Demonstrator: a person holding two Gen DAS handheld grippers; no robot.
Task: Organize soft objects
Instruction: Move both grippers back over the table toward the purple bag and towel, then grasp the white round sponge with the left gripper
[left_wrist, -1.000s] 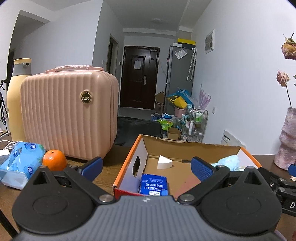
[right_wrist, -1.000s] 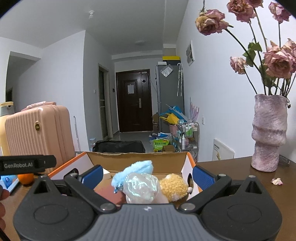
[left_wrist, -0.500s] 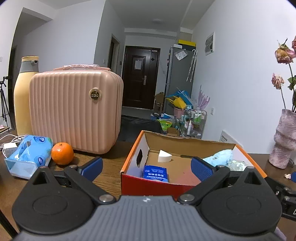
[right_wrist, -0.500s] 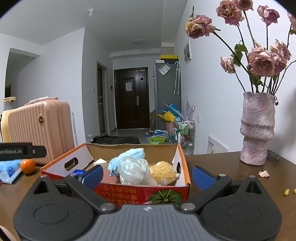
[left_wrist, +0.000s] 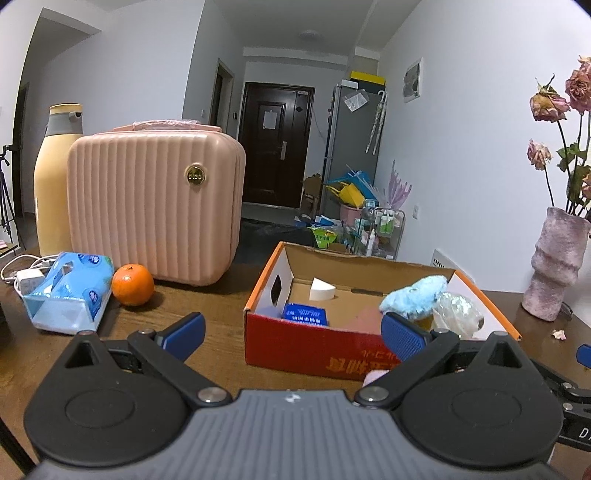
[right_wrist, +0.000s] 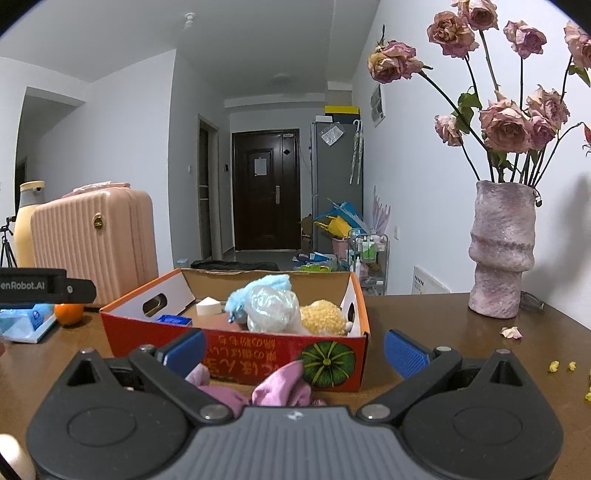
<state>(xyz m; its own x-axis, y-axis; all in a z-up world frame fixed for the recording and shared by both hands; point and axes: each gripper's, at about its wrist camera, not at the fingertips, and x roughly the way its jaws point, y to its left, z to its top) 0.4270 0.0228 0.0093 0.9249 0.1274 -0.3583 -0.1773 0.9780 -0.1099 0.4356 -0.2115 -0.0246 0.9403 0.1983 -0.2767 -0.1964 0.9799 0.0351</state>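
A red and orange cardboard box (right_wrist: 236, 343) (left_wrist: 314, 350) stands open on the brown table. Inside it lie a light blue fluffy toy (right_wrist: 266, 286) (left_wrist: 417, 297), a clear plastic bag (right_wrist: 273, 308) (left_wrist: 456, 314), a yellow plush ball (right_wrist: 323, 317), a white sponge wedge (right_wrist: 207, 305) (left_wrist: 321, 289) and a blue tissue packet (left_wrist: 304, 314) (right_wrist: 173, 319). A pink cloth (right_wrist: 280, 387) lies on the table in front of the box, just ahead of my right gripper (right_wrist: 293, 349), which is open and empty. My left gripper (left_wrist: 291, 332) is open and empty before the box's left part.
A pink hard case (left_wrist: 155, 206) and a yellow bottle (left_wrist: 51, 181) stand at the back left. A tissue pack (left_wrist: 68, 291) and an orange (left_wrist: 132, 284) lie before them. A pink vase with dried roses (right_wrist: 502, 251) stands at the right, petals and crumbs (right_wrist: 511, 332) near it.
Both grippers have drawn back and away from the box, so its front wall now shows. The pink cloth in front of the box has come into the right wrist view.
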